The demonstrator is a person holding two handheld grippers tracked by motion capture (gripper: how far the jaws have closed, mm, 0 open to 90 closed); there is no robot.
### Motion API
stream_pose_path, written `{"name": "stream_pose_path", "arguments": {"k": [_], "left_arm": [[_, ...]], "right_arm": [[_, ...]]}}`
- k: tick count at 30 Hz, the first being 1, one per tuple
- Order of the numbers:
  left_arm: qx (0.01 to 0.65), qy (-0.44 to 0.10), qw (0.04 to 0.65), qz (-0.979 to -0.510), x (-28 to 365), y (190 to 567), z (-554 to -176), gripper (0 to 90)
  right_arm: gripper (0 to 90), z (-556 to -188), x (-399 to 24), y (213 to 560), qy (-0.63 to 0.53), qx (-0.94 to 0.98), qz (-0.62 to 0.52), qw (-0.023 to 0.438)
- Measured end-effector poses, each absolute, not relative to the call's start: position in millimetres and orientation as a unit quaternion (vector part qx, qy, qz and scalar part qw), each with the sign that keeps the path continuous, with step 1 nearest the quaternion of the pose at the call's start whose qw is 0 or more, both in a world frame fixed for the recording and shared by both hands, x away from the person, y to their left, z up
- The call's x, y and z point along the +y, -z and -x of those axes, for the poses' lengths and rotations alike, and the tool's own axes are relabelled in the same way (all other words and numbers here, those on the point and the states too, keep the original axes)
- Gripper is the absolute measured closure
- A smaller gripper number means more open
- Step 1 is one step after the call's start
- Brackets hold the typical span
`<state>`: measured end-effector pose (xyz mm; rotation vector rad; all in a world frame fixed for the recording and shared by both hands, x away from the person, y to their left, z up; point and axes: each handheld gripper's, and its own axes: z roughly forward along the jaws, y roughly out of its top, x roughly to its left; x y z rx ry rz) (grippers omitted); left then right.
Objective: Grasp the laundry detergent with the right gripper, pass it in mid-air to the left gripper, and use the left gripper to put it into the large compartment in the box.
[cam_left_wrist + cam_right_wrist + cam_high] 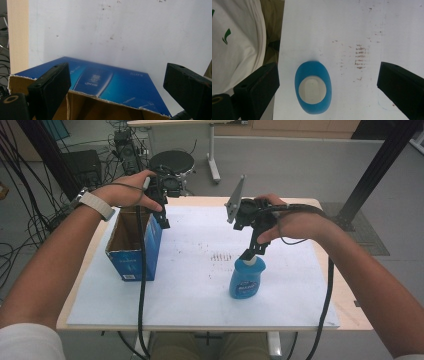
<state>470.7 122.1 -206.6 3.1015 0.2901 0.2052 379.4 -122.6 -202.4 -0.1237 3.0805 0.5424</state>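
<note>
High view — stained white sheet (200,270), cable-strewn floor (30,220)

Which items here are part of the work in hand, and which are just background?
In hand:
- blue bottle, upright under the open right gripper
- open blue cardboard box, under the open left gripper

Lying about:
- white sheet covering the table
- black stool beyond the table
- cables on the floor
</note>
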Motion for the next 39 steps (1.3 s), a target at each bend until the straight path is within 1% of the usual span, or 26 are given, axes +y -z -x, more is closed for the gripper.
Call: {"name": "stream_pose_path", "arguments": {"k": [14,30,39], "left_arm": [[0.088,-0.070,0.012,-0.994,116.5,207.2,-469.6,8.5],[0.086,-0.072,0.014,-0.994,111.2,209.1,-467.9,8.8],[0.085,-0.073,0.013,-0.994,107.5,210.5,-466.8,8.8]], "right_arm": [[4.2,-377.9,-139.6,203.7,-0.192,0.980,0.053,0.003],[4.8,-376.0,-171.7,220.9,-0.224,0.974,0.040,-0.005],[4.6,-376.7,-179.7,230.0,-0.229,0.973,0.040,-0.011]]}}
